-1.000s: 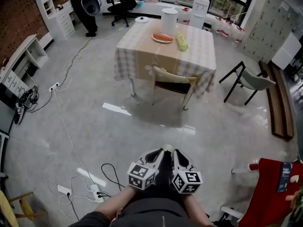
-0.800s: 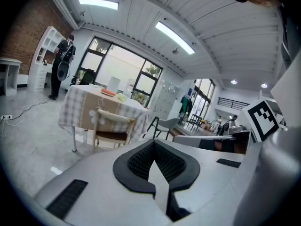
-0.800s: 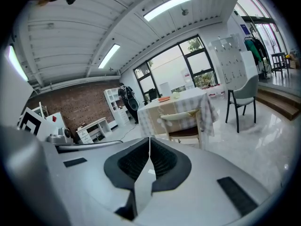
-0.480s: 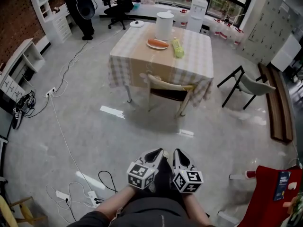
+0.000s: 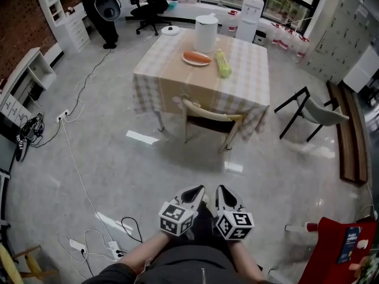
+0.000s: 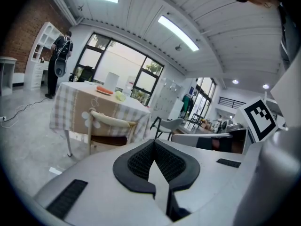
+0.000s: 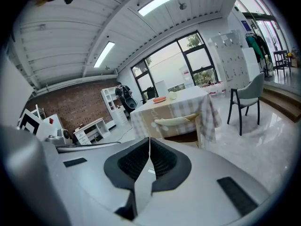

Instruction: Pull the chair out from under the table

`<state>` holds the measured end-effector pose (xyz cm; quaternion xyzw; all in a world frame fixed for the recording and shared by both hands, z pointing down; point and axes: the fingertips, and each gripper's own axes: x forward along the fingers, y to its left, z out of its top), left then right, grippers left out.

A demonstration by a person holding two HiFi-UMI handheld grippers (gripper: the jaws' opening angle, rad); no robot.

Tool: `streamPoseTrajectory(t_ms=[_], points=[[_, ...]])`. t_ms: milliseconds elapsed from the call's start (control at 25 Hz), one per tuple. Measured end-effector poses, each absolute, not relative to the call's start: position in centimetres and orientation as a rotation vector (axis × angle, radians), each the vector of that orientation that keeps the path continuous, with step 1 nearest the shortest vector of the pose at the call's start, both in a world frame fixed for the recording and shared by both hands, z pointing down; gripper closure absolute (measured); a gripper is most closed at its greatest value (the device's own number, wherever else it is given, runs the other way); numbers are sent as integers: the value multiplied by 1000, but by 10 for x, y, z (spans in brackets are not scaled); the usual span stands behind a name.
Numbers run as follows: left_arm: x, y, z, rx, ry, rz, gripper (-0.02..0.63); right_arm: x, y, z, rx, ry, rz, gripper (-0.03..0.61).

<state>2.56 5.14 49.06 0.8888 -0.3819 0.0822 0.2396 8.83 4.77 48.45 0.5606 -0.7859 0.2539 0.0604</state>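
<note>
A wooden chair with a pale curved backrest (image 5: 208, 112) stands pushed under the table (image 5: 154, 78), which wears a checked cloth. It shows also in the left gripper view as the chair (image 6: 109, 121) and in the right gripper view as the chair (image 7: 178, 121). My left gripper (image 5: 196, 191) and right gripper (image 5: 220, 192) hang side by side near my body, well short of the chair across bare floor. Both are shut with nothing between their jaws (image 6: 153, 155) (image 7: 148, 147).
On the table stand a white jug (image 5: 206, 32), a plate with food (image 5: 196, 58) and a green item (image 5: 223, 63). A grey chair (image 5: 314, 108) stands right of the table. Cables and a power strip (image 5: 77, 244) lie on the floor left. A person (image 5: 98, 7) stands far left.
The table and chair have drawn slightly nearer and shifted in the head view as I walk toward them. Both grippers stay shut in the same pose.
</note>
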Motion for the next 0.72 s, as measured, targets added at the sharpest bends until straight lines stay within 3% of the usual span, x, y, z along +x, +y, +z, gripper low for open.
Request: streamPoseTrajectory(t_ms=[720], points=[[58, -57, 501, 2416, -1081, 197, 604, 123, -68, 491, 1603, -2409, 747, 566]])
